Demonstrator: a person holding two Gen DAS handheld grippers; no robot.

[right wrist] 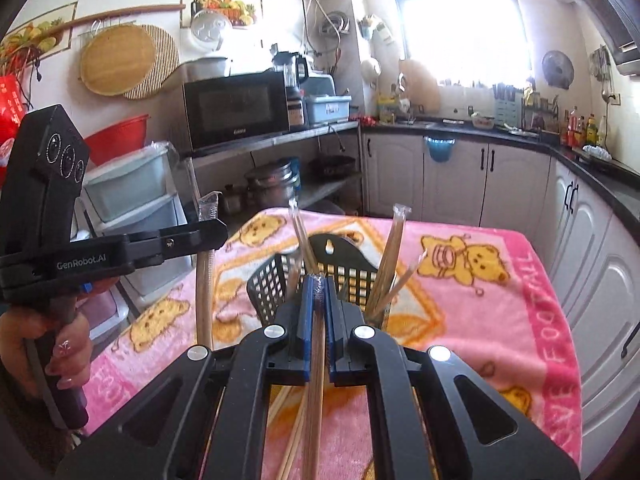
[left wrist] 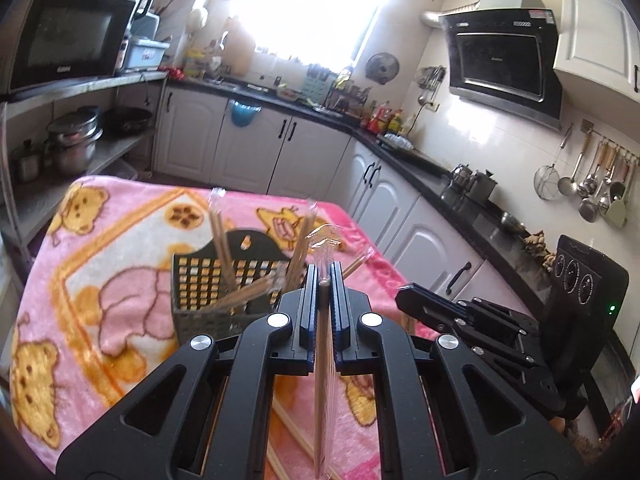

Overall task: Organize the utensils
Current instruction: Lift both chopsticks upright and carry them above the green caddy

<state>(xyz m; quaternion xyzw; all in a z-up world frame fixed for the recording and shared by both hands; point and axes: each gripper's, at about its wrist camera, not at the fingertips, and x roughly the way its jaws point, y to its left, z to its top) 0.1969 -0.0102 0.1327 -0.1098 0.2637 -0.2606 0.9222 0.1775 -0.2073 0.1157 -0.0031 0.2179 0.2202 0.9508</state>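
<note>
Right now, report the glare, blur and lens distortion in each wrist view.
Left wrist view: the bright window is blown out to white, the white cabinets bow with fisheye curvature, and the pink bear-print blanket looks soft. Right wrist view: the window again glares white, dark vignette fills the corners, and the black lattice plastic basket stays fairly sharp.

The lower end of the plastic-wrapped pair of wooden chopsticks runs off the bottom edge in the left wrist view, behind the black left tongs. In the right wrist view, a second wrapped pair likewise leaves the frame below the right tongs. The black perforated plastic utensil basket has its near side (and whatever sits at its bottom) hidden by the tongs. Loose chopsticks on the pink bear-print blanket covering the table are mostly covered and blurred.
</note>
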